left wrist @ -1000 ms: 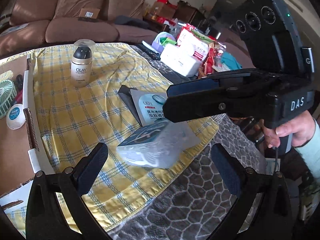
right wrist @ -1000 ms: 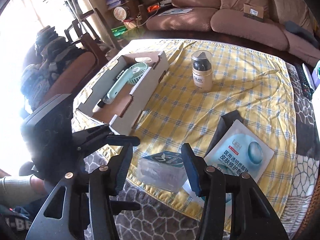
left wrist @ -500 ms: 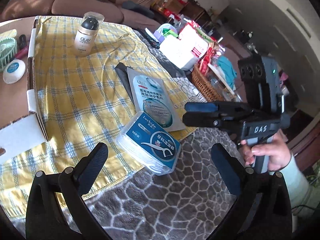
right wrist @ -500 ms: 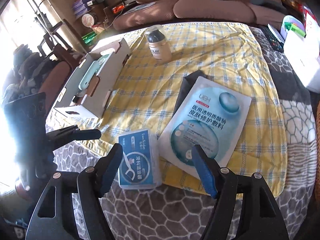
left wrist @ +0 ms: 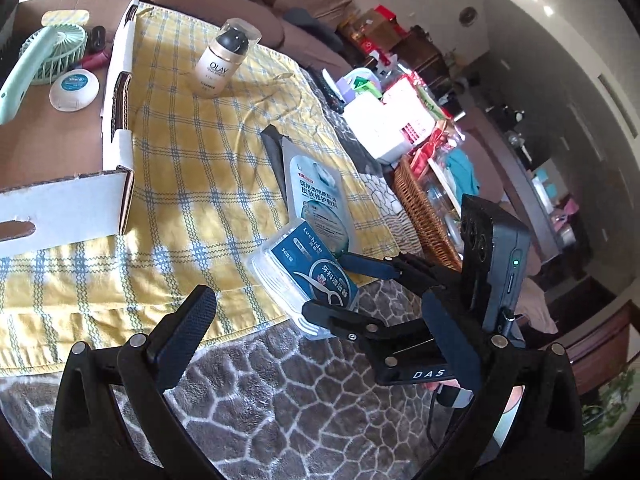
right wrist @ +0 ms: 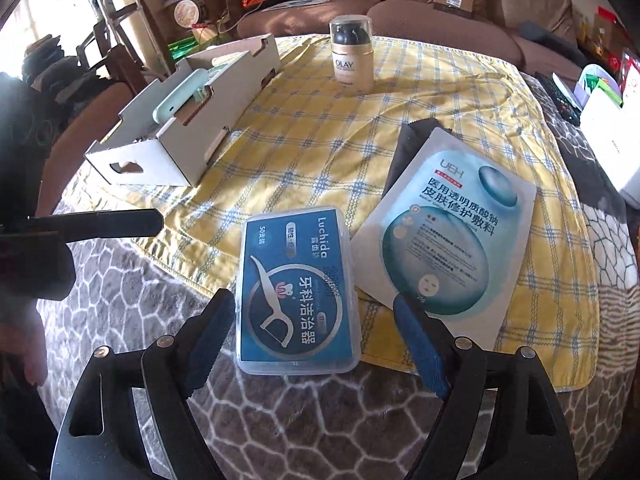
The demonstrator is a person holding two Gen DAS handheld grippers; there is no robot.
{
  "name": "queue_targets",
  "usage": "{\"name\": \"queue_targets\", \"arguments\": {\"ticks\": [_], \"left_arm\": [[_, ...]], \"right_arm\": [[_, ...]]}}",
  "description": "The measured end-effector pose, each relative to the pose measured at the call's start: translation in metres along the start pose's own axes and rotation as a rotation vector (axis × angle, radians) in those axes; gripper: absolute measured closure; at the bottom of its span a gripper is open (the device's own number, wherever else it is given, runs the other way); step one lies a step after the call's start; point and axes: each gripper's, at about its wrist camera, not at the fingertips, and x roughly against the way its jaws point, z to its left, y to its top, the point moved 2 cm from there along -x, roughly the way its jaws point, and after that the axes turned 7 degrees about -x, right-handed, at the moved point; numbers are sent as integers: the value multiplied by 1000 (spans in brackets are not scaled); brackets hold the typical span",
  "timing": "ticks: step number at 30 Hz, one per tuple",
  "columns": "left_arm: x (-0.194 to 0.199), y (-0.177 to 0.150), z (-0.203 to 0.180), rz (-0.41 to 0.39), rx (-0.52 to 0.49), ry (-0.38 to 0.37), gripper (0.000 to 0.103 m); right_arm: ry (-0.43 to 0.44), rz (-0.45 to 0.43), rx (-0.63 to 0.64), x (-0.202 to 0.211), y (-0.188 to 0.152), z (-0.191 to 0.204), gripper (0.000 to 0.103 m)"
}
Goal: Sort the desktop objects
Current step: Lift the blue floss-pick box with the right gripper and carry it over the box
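Box (right wrist: 188,160): sitting on the yellow cloth (right wrist: 320,140), already holding a fan (left wrist: 44,56) and a round floss case (left wrist: 74,90)

Mask sachet (right wrist: 448,232), Olay bottle (right wrist: 352,56): waiting on the cloth, unsorted

Floss-pick case (right wrist: 296,292): lying flat at the cloth's near edge

Right gripper (right wrist: 312,344): jaws having just been opening, straddling the case, pads not pressing it

Left gripper (left wrist: 320,336): standing wide, gripping nothing
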Motion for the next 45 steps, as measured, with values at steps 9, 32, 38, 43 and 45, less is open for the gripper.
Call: {"name": "queue_targets", "arguments": {"ticks": [9,32,38,43,45], "left_arm": [[-17,-8,5,4,76,-39,0],[65,27,-2,-106,68,-124,42],[142,63,46,-147,43,-40,52],[185,81,86,-164,16,124,29],[196,77,101,-182,28,151,26]], "right_arm": [[107,7,-55,-5,-4,-7,36],[461,-71,6,56,55,90,36],[379,-35,316,47,117,177,36],[328,43,470,6,152,228,36],[292,92,534,-17,157,237,37]]}}
